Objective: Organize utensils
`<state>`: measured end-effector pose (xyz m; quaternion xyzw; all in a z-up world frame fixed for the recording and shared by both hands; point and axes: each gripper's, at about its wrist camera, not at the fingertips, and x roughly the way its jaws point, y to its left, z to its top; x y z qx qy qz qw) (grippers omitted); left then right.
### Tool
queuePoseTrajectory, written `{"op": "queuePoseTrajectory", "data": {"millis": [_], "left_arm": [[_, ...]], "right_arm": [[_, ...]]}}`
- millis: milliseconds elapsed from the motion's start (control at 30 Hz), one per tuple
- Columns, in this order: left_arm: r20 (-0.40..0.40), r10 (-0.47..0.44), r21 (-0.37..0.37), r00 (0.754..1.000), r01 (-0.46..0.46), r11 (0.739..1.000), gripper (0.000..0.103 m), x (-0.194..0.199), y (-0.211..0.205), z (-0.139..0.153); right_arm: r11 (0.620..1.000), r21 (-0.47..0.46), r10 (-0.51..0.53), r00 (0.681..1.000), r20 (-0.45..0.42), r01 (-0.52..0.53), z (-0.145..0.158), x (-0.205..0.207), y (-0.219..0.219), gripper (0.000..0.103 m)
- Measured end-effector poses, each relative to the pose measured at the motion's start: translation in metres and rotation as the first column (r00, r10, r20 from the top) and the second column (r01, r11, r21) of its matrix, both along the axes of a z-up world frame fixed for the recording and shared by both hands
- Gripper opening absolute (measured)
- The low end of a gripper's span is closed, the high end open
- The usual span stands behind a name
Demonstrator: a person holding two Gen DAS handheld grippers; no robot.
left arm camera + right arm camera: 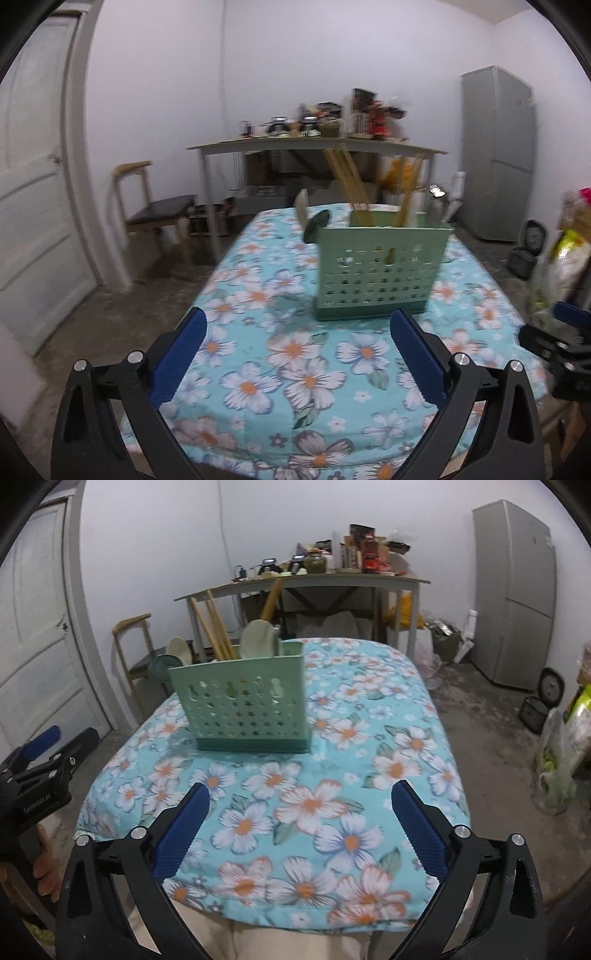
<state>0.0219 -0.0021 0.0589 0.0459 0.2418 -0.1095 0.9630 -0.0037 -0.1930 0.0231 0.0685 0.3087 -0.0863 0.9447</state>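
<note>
Both tongs are hanging released above the near edge of the flowered tablecloth (332, 709), the left gripper (297, 350) and right gripper (301, 823) tilting downward, nothing between their blue pads. Farther along is standing the green utensil holder (380, 269), chopsticks (349, 184) and spoons (258, 637) sticking up inside, nothing lying between it and the tongs.

Both grippers (297, 325) (301, 801) have black frames, ribbed blue pads, silver screws

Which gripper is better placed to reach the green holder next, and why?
Probably the left gripper. In its view the green holder stands nearly straight ahead, just beyond its open fingers. From the right gripper, also open and empty, the holder sits farther back and to the left on the table.
</note>
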Motion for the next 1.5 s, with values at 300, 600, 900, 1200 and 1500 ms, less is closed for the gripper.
{"op": "queuePoseTrajectory", "data": {"millis": [300, 600, 900, 1200, 1500], "left_arm": [[0.011, 0.079, 0.103, 0.997, -0.080, 0.991, 0.097, -0.008, -0.012, 0.000], [-0.086, 0.172, 0.067, 0.981, -0.166, 0.984, 0.097, -0.002, -0.007, -0.010], [-0.080, 0.264, 0.058, 0.961, -0.260, 0.964, 0.097, 0.002, 0.013, -0.006], [-0.062, 0.279, 0.099, 0.958, -0.272, 0.957, 0.097, 0.000, 0.013, -0.007], [-0.059, 0.288, 0.107, 0.956, -0.281, 0.954, 0.097, -0.001, 0.014, -0.007]], "right_arm": [[0.997, -0.050, -0.058, 0.998, -0.027, 0.056, -0.008, -0.009, -0.003, 0.095], [0.994, -0.083, -0.066, 0.998, -0.016, 0.065, -0.007, -0.007, 0.002, 0.095], [0.990, -0.110, -0.095, 0.995, -0.012, 0.093, -0.005, -0.008, -0.006, 0.095], [0.985, -0.110, -0.135, 0.991, -0.008, 0.134, -0.002, -0.010, -0.017, 0.095], [0.985, -0.108, -0.134, 0.991, -0.004, 0.133, -0.002, -0.011, -0.016, 0.095]]}}
